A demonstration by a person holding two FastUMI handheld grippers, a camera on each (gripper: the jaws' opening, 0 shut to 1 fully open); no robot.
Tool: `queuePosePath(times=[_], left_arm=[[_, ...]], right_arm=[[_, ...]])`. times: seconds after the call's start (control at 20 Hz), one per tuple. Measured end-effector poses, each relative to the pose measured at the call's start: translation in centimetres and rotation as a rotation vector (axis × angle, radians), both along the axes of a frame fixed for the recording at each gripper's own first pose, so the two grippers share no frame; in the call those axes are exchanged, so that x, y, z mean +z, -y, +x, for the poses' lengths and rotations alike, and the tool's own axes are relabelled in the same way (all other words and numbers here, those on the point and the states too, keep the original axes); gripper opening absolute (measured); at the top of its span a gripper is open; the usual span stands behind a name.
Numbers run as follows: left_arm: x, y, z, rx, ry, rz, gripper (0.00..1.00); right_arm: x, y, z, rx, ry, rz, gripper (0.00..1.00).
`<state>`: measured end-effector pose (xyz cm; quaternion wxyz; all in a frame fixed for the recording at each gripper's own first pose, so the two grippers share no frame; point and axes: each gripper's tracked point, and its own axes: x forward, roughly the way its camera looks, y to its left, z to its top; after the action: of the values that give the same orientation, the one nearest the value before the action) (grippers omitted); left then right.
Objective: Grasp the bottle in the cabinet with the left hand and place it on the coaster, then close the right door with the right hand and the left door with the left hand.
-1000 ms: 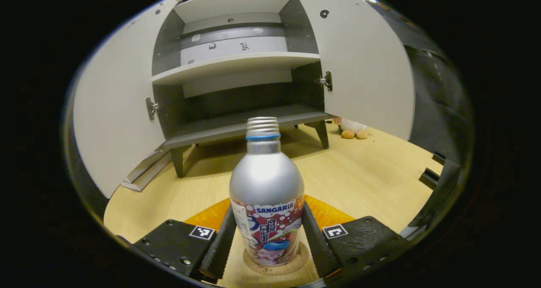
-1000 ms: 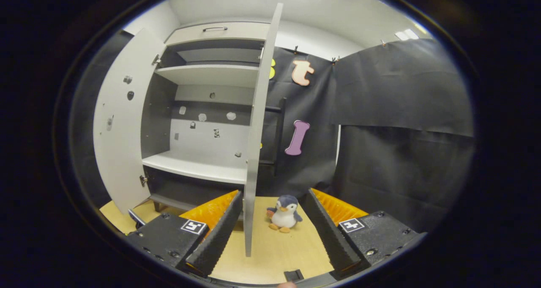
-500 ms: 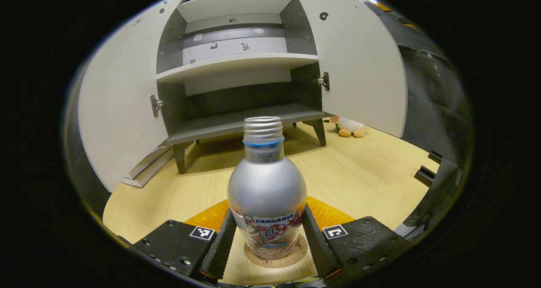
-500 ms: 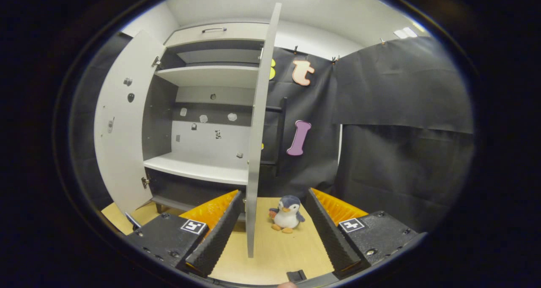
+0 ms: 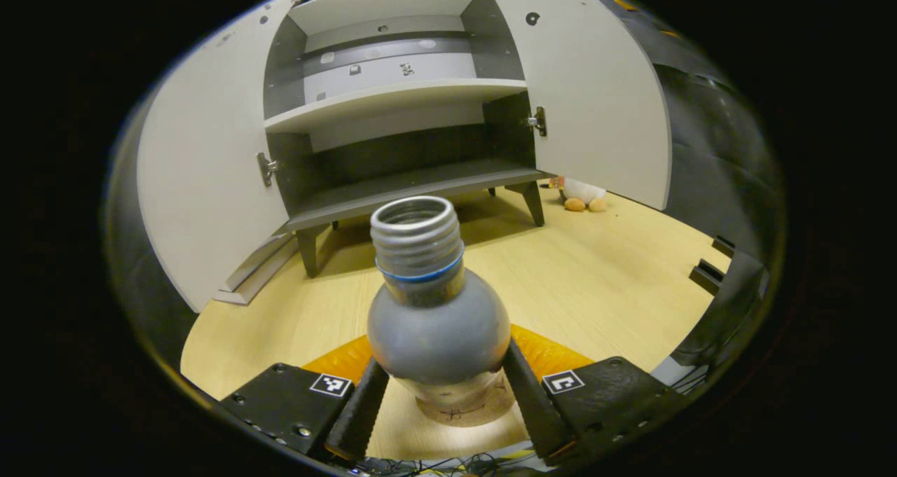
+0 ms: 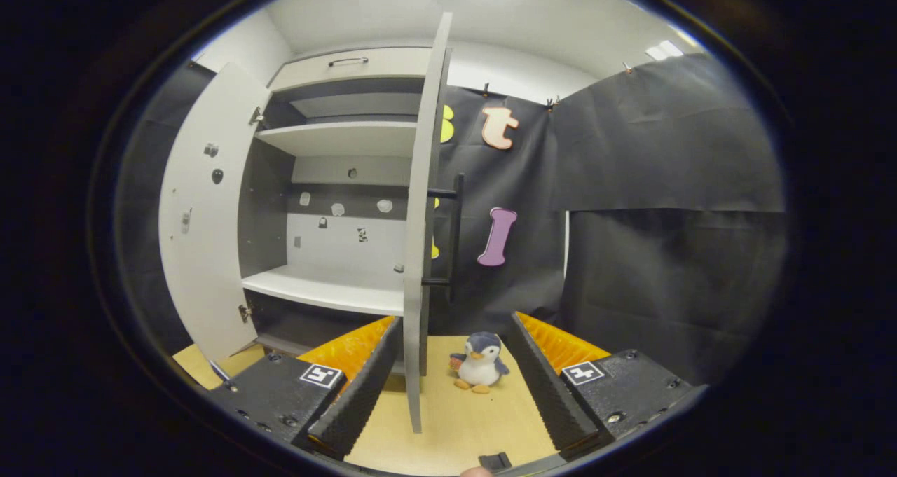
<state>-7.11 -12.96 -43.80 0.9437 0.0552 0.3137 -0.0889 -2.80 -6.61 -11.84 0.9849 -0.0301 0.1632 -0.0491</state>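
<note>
A silver bottle (image 5: 434, 323) with an open threaded neck and a blue ring stands upright on a round cork coaster (image 5: 494, 410) on the wooden table. My left gripper (image 5: 445, 400) is open, one finger close at each side of the bottle's lower body, and looks down on the bottle from above. Behind it is the grey cabinet (image 5: 399, 99), its left door (image 5: 203, 183) and right door (image 5: 596, 99) both swung wide. My right gripper (image 6: 452, 386) is open and holds nothing. The right door (image 6: 417, 253) stands edge-on ahead of it, apart from its fingers.
A small penguin plush (image 6: 480, 358) sits on the table (image 6: 455, 421) past the right door, and its feet (image 5: 581, 200) peek out under that door. A flat grey board (image 5: 252, 274) lies by the left door's foot. Bare wooden table (image 5: 596, 281) lies right of the bottle.
The left gripper has let go of the bottle and risen, so the bottle's label has dropped from sight and its mouth shows. The right gripper shifted slightly, bringing the right door's outer face and handle into sight.
</note>
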Motion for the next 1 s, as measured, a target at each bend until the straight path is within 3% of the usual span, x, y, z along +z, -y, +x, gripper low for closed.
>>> queuePosePath(times=[0.25, 0.55, 1.0], left_arm=[[0.3, -0.7, -0.6, 0.012, -0.020, 0.032, 0.85], [-0.3, -0.9, -1.3, 0.027, -0.065, 0.044, 0.97], [5.3, -0.5, 0.7, 0.040, 0.009, -0.021, 0.98]], right_arm=[[0.2, 0.9, 0.3, -0.003, 0.025, 0.030, 0.99], [-0.1, 1.6, 0.8, 0.002, 0.035, 0.041, 0.99], [0.5, 2.4, 1.8, 0.005, 0.062, 0.037, 0.99]])
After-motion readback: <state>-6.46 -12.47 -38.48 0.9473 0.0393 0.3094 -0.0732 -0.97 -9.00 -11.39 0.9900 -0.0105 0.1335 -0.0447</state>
